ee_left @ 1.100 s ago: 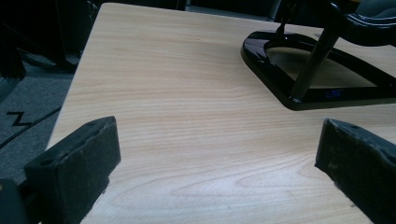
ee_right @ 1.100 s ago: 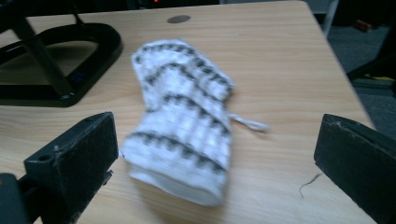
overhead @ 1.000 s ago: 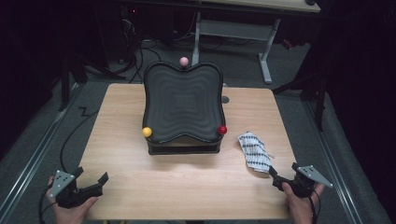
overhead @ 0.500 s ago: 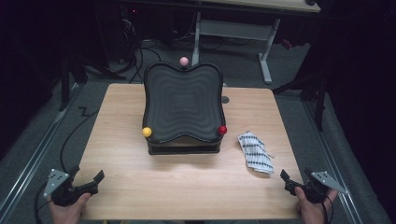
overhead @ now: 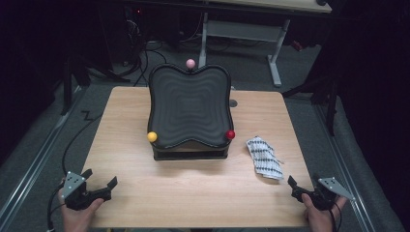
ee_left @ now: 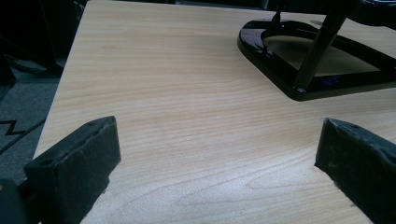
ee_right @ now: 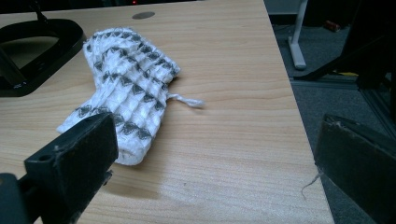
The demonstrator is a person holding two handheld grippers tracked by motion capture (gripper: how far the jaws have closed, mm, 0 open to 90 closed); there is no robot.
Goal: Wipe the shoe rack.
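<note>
The left claw (overhead: 99, 189) is spread wide and empty over the desk (overhead: 193, 193), the black stand (ee_left: 299, 60) ahead of it cut off at the frame's top. The right claw (overhead: 302, 189) gapes too, with the patterned cloth (ee_right: 126, 88) lying just ahead and left of it, the near end partly hidden behind one jaw.

Light falls from above onto the wooden table (overhead: 193, 188), leaving the surrounding room dim. A soft glare sheens the wood in the left gripper view, where the near jaws blur slightly.
</note>
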